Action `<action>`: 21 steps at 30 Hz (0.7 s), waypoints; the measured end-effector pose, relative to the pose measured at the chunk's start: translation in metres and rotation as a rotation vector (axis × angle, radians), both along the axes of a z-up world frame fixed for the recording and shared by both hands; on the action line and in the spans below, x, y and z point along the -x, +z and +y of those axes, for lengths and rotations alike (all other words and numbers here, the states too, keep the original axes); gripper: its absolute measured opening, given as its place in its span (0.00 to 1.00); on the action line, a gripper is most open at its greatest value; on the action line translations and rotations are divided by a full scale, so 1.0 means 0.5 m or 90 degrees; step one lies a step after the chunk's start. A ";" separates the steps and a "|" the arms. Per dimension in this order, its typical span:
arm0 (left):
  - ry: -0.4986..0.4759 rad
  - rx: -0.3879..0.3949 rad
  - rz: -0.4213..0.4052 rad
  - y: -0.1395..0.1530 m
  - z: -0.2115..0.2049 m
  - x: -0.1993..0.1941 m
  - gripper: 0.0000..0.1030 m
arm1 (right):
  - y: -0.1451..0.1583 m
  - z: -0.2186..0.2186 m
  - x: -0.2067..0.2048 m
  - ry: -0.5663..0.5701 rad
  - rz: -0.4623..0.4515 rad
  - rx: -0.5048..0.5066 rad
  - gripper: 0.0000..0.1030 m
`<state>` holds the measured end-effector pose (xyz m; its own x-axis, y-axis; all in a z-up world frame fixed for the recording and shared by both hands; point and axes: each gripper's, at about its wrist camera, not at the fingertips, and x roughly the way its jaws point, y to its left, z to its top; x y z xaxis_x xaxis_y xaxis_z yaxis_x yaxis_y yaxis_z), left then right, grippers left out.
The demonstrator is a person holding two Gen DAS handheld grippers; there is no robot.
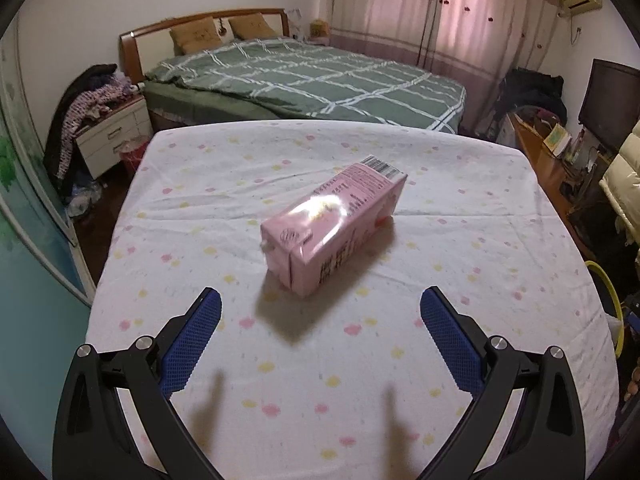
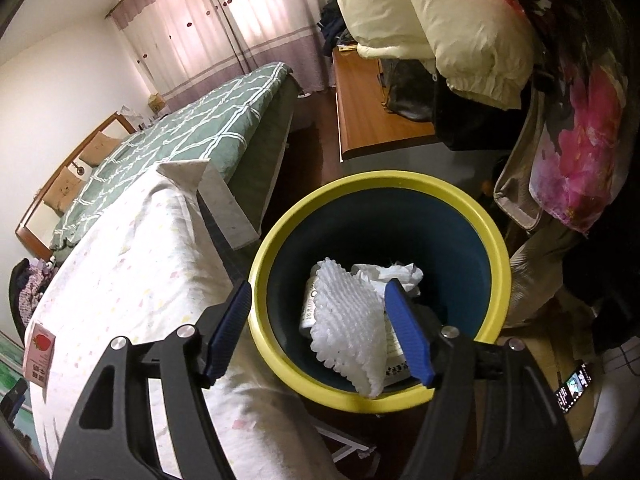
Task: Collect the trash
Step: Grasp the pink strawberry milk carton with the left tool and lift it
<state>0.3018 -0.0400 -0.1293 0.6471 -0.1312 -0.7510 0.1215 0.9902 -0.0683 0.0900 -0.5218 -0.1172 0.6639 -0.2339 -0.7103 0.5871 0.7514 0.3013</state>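
Observation:
A pink drink carton [image 1: 334,226] lies on its side on the table's dotted white cloth [image 1: 224,184], just ahead of my left gripper [image 1: 320,308], which is open and empty. The carton also shows far left in the right wrist view [image 2: 39,350]. My right gripper [image 2: 320,304] is open and empty above a blue bin with a yellow rim [image 2: 505,256] beside the table. Inside the bin lie a white foam net [image 2: 346,328], crumpled paper [image 2: 394,274] and a white package [image 2: 310,310].
A green checked bed [image 1: 304,76] stands beyond the table. A nightstand piled with clothes [image 1: 108,136] is at the left. A wooden desk [image 2: 368,116], a TV [image 1: 610,104] and hanging coats [image 2: 440,16] are at the right. A phone [image 2: 572,392] lies by the bin.

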 end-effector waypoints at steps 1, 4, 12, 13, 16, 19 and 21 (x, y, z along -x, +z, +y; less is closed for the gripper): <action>-0.003 -0.003 0.001 -0.002 0.001 -0.015 0.95 | 0.000 -0.002 0.002 0.001 -0.003 -0.001 0.64; -0.010 -0.014 -0.001 -0.011 0.003 -0.054 0.95 | 0.003 -0.004 0.007 0.003 -0.007 -0.004 0.64; -0.058 0.002 0.018 -0.039 -0.007 -0.132 0.92 | 0.017 -0.010 0.018 -0.003 -0.020 -0.004 0.65; -0.065 0.003 0.023 -0.042 -0.012 -0.135 0.84 | 0.018 -0.008 0.018 -0.002 -0.020 -0.004 0.65; -0.089 0.004 0.041 -0.048 -0.038 -0.133 0.73 | 0.021 -0.004 0.018 0.001 -0.022 -0.003 0.65; -0.114 -0.024 0.040 -0.048 -0.072 -0.124 0.69 | 0.023 0.000 0.017 0.005 -0.024 -0.005 0.65; -0.110 -0.038 0.044 -0.048 -0.083 -0.133 0.69 | 0.022 0.001 0.015 0.008 -0.024 -0.006 0.65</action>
